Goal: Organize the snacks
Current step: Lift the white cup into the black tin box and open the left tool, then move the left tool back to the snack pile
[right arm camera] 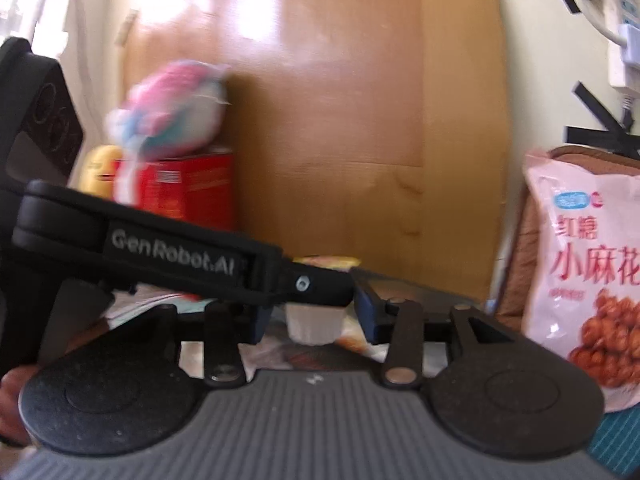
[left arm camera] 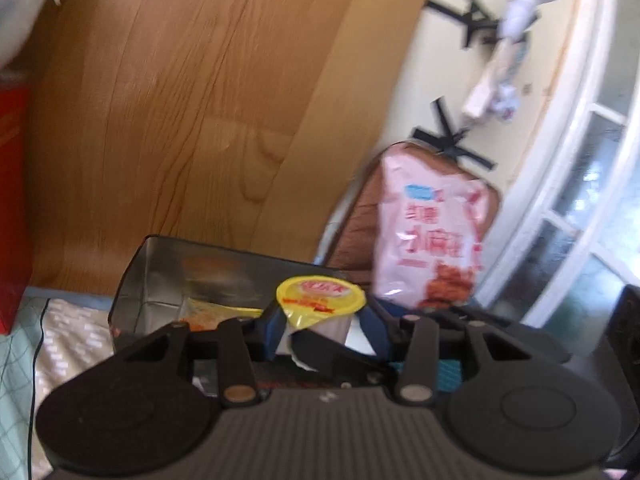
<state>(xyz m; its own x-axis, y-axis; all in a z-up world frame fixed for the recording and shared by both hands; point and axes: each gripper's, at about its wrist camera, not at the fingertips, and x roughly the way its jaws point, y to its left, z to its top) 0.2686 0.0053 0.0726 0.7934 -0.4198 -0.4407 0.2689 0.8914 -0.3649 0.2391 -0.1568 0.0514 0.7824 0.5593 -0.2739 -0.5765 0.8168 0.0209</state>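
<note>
A small jelly cup [left arm camera: 320, 300] with a yellow foil lid sits tilted between the blue fingers of my left gripper [left arm camera: 326, 330], which is shut on it at the lid's rim. In the right wrist view the left gripper [right arm camera: 320, 286] reaches in from the left, and the white cup [right arm camera: 314, 324] hangs under its tip. My right gripper [right arm camera: 314, 320] is open around that cup, with a gap on each side. An open metal tin [left arm camera: 168, 276] with some wrappers inside lies just behind the cup. A pink snack bag [left arm camera: 432, 232] [right arm camera: 588, 264] stands upright to the right.
A wooden panel [left arm camera: 200, 120] stands behind everything. A red box [right arm camera: 188, 188] with a pink and blue plush toy [right arm camera: 172, 116] on it is at the left. A brown cushion [left arm camera: 356, 232] backs the snack bag. A window [left arm camera: 580, 220] is at the right and patterned cloth [left arm camera: 60, 340] lies below.
</note>
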